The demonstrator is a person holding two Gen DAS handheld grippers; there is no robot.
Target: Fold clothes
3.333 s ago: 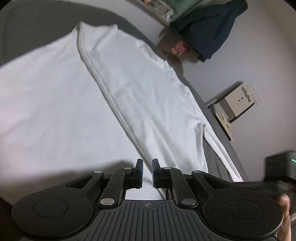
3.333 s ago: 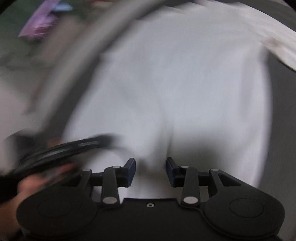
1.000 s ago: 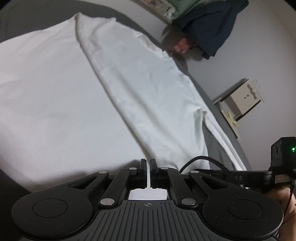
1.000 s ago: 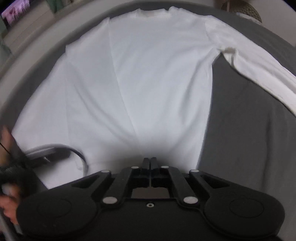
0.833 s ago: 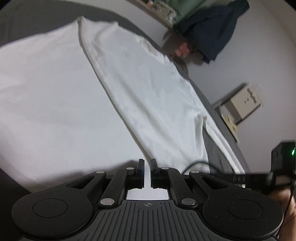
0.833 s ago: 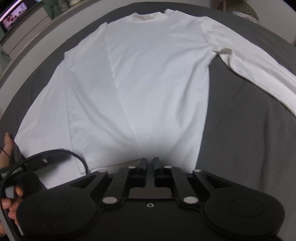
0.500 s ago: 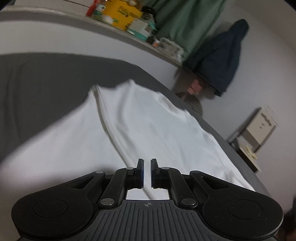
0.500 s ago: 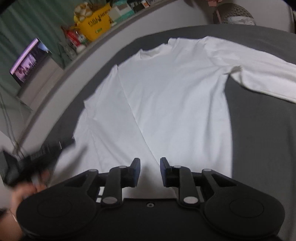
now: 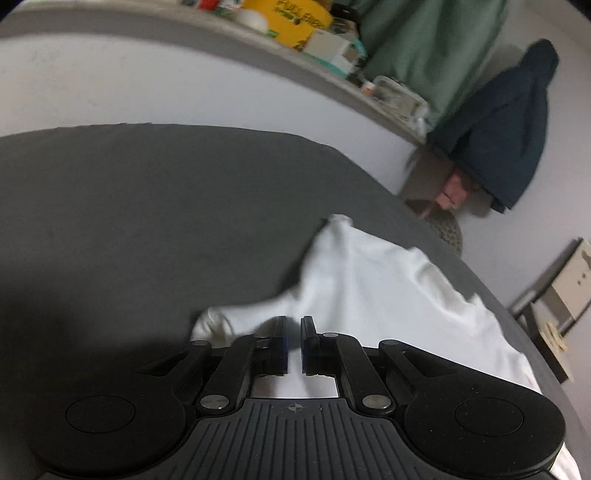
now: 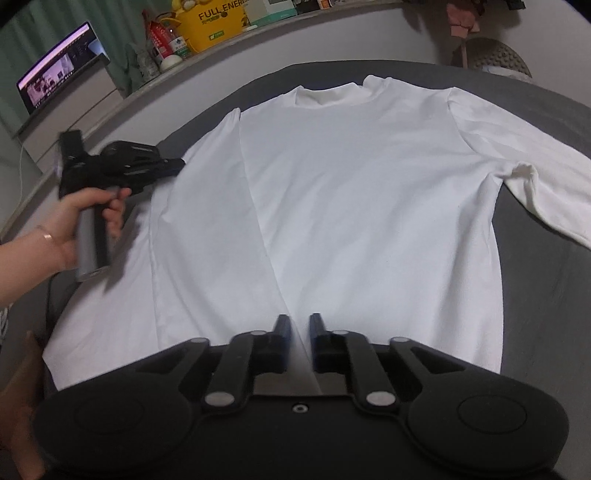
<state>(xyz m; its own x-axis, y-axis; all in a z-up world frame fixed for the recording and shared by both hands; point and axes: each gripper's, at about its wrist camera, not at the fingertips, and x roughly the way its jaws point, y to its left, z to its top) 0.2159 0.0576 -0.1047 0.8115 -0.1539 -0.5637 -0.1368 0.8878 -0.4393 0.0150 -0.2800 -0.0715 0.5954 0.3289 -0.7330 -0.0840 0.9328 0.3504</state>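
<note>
A white long-sleeved shirt [image 10: 351, 184] lies flat on the grey bed [image 10: 535, 295], collar [image 10: 328, 96] far from me. Its left side is folded in along a straight edge [image 10: 258, 203], and the right sleeve [image 10: 535, 184] stretches out sideways. My right gripper [image 10: 300, 325] hovers over the hem. Its jaws are closing to a narrow slit, and the fold edge lies flat beneath, unpinched. My left gripper [image 10: 179, 162], held in a hand [image 10: 74, 218], points at the shirt's left shoulder edge. In the left wrist view it [image 9: 293, 332] is shut above the shirt [image 9: 388, 302], nothing clearly held.
A ledge behind the bed carries a yellow box [image 10: 218, 22], bottles and a lit screen [image 10: 59, 66]. A dark jacket [image 9: 509, 122] and a green curtain [image 9: 424, 48] hang on the far wall. A small stand [image 9: 565, 288] sits beside the bed. Bare grey sheet [image 9: 147, 203] lies left of the shirt.
Both grippers let go of the hem. The left gripper swung far left and up to the shoulder edge. The right gripper opened, drew back a little and closed again.
</note>
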